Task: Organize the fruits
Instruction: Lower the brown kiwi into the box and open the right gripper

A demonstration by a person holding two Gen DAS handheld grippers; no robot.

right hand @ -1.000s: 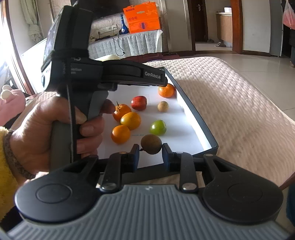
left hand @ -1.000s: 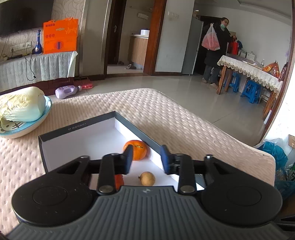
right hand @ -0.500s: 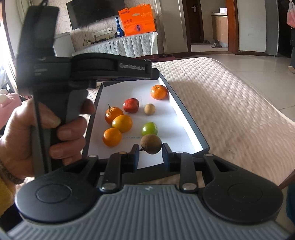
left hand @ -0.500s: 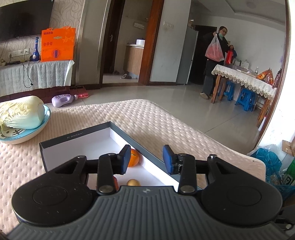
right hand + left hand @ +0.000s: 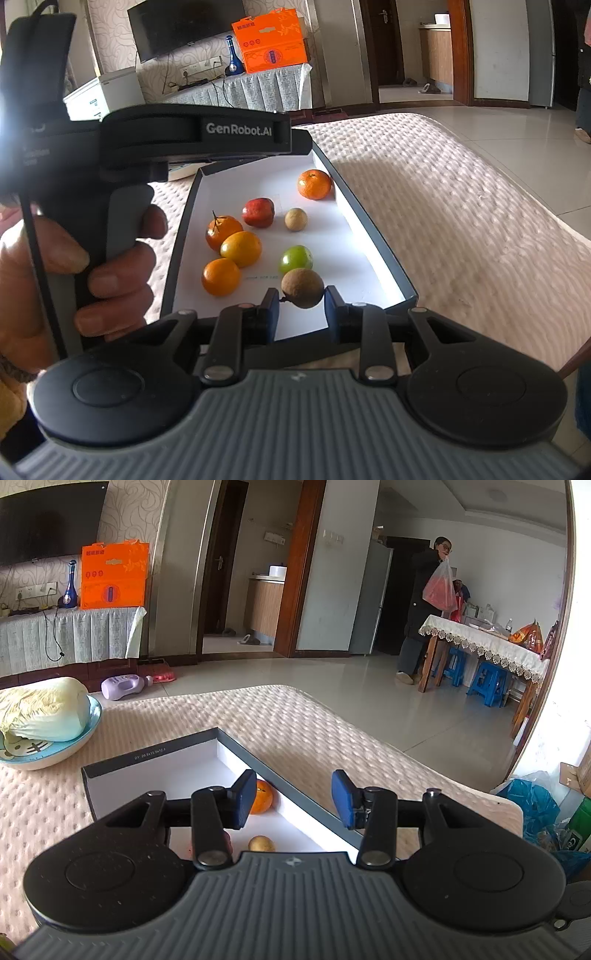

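Over the near edge of the tray: the right gripper (image 5: 301, 297) is held, its jaws clamped on a brown round fruit (image 5: 303, 288) that is raised above the white floor.
Left gripper (image 5: 293, 797): its jaws have just been opening and stand apart with nothing between them; it is held over the tray's far end.
Left hand (image 5: 70, 266): wrapped around that gripper's grey handle, seen from the right wrist view.
Tray (image 5: 373, 236): a shallow dark-rimmed box with a white floor, laid on a pale quilted cover (image 5: 461, 206).
Fruits on the floor: a green fruit (image 5: 295, 258) just behind the held one; 3 orange fruits (image 5: 241, 248) clustered at the left, 1 with a stem; a red fruit (image 5: 258, 211) and a small tan fruit (image 5: 296, 219) farther back.
Far right corner: 1 orange (image 5: 314, 184) lies against the tray's wall.
Beyond the tray: a cabbage (image 5: 42, 709) is seen in a blue bowl (image 5: 55, 755).
Background: a person (image 5: 424, 605) with a red bag stands by a table.
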